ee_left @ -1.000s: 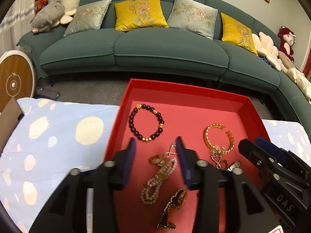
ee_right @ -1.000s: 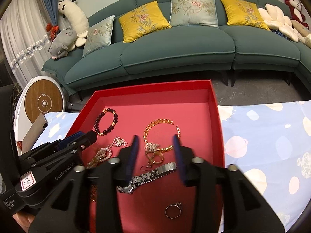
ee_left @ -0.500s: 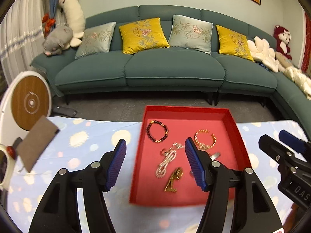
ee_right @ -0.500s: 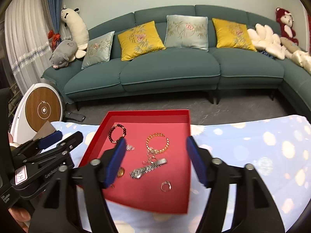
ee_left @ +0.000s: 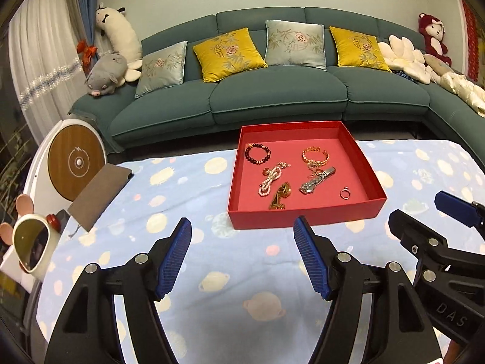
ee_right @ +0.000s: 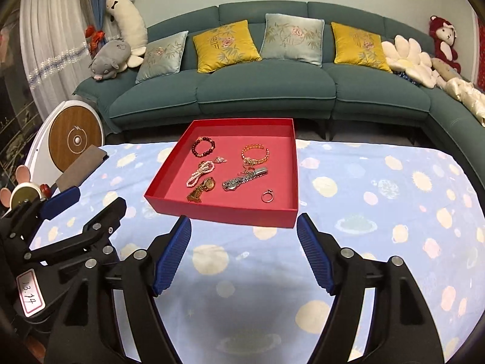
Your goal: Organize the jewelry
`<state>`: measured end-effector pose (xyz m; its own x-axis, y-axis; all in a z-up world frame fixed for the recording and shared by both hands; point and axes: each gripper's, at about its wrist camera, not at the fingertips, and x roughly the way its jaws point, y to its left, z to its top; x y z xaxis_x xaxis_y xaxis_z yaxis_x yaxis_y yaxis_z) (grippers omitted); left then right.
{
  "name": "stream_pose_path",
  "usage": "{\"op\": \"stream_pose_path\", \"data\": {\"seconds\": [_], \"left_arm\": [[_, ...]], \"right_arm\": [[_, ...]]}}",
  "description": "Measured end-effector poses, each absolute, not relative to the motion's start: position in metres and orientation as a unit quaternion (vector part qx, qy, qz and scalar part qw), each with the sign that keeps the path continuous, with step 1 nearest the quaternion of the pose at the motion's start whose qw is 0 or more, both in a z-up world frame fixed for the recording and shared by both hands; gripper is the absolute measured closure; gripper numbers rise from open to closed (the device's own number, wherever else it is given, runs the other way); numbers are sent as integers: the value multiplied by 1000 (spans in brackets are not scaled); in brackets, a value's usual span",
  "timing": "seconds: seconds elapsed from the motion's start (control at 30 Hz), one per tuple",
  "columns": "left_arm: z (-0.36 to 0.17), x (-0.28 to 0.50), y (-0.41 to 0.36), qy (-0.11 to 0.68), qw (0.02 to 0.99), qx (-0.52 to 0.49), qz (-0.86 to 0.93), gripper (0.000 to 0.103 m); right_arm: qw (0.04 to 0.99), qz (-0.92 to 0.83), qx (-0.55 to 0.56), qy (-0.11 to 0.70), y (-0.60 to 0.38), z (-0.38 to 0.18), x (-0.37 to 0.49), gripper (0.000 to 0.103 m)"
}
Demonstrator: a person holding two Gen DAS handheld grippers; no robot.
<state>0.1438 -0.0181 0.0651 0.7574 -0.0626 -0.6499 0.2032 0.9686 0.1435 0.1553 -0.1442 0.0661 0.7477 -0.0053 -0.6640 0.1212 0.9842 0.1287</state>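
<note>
A red tray (ee_left: pixel 303 217) (ee_right: pixel 218 210) sits on the blue patterned tablecloth. It holds a dark bead bracelet (ee_left: pixel 257 153) (ee_right: pixel 203 147), a gold bracelet (ee_left: pixel 315 156) (ee_right: pixel 255 154), a pearl strand (ee_left: pixel 269 179) (ee_right: pixel 200 173), a gold watch (ee_left: pixel 280 197) (ee_right: pixel 203 189), a silver watch (ee_left: pixel 316 180) (ee_right: pixel 244 179) and a ring (ee_left: pixel 345 193) (ee_right: pixel 268 196). My left gripper (ee_left: pixel 242 257) is open and empty, just short of the tray's near wall. My right gripper (ee_right: pixel 244 256) is open and empty, also short of the tray.
A green sofa (ee_left: pixel 272 91) with cushions and plush toys stands behind the table. A brown notebook (ee_left: pixel 97 197) and a small mirror (ee_left: pixel 30 247) lie at the table's left edge, by a round white device (ee_left: pixel 74 160).
Both grippers have pulled back and up from over the tray to the near side of it, and both have opened wider. The jewelry lies as before.
</note>
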Motion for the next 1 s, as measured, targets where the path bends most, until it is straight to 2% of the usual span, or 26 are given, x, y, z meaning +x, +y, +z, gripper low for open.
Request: {"op": "stream_pose_path", "data": {"seconds": [1.0], "left_arm": [[58, 134, -18, 343, 930, 102, -79, 36]], "right_arm": [[934, -40, 62, 349, -138, 60, 149, 31]]}}
